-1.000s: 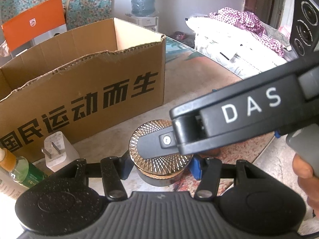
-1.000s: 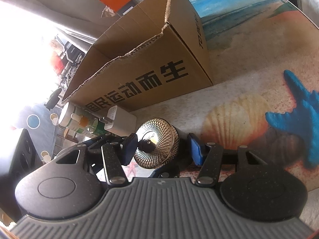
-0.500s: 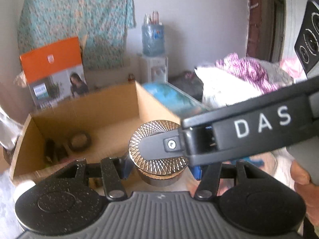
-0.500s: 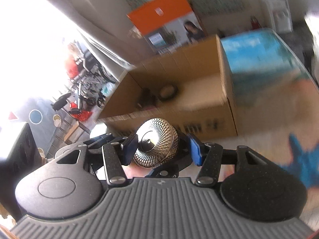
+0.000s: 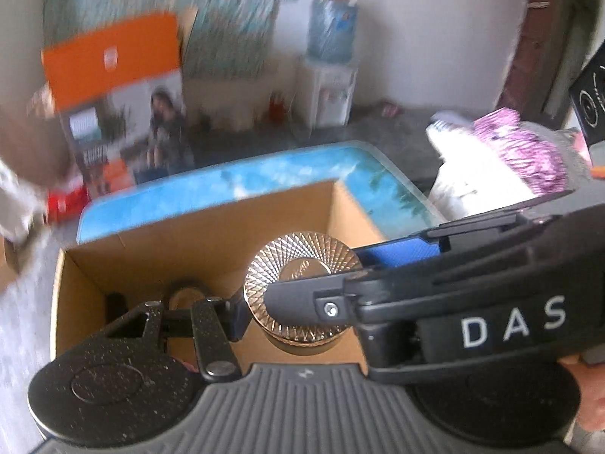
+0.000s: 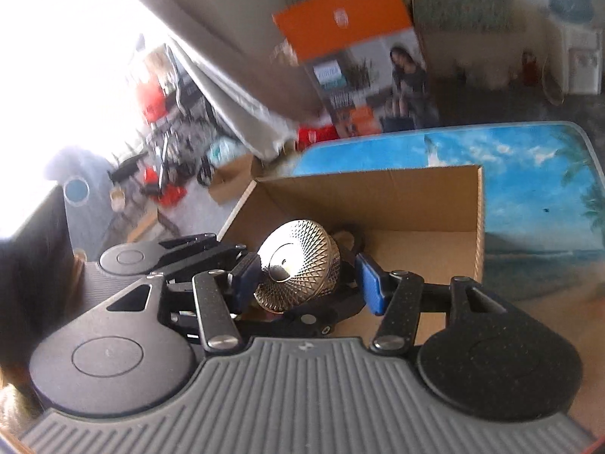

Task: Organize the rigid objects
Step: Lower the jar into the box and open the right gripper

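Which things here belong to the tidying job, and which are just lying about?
Job: patterned-lid jar, cardboard box beneath it, left gripper, right gripper.
Lying about: orange carton, water dispenser, pink cloth, black speaker.

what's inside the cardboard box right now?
Inside the cardboard box: a dark ring-shaped item and another dark object at the left. The grippers and the gold jar hide the rest.
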Demonstrator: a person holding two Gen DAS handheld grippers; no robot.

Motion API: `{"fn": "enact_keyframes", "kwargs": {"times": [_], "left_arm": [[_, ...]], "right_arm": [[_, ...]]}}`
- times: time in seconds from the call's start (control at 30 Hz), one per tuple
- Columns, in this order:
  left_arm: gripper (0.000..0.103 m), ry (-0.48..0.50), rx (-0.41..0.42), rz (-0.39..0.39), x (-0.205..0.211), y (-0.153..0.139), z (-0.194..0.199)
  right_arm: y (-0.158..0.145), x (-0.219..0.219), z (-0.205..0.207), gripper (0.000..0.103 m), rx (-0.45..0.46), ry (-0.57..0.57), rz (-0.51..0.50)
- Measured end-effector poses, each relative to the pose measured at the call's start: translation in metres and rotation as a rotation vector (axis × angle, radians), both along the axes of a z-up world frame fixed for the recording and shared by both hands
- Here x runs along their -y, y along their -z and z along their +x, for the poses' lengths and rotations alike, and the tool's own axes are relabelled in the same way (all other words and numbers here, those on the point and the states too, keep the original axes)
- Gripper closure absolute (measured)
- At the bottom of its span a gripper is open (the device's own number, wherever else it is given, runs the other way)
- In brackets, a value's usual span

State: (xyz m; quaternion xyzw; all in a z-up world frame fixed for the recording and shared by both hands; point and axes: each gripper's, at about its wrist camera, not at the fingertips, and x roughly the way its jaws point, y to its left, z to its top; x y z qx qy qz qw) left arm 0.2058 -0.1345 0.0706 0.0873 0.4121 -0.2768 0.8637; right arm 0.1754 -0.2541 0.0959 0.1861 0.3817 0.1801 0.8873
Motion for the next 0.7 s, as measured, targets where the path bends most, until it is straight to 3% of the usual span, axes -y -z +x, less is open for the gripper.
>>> {"fn": "enact_keyframes", "kwargs": {"times": [0.3,0.7], "left_arm": [[0.046,-0.131,-0.224,0.025,-0.007,0.054,0.084],[0.046,-0.2,-0.348,0.007,0.004,0.086,0.13]], "right_arm": [[0.06,0.001,0.118,0.049,-0.255,-0.073,0.022],[0.101,0.005,0.184,0.049,-0.35,-0.088,0.007]]}}
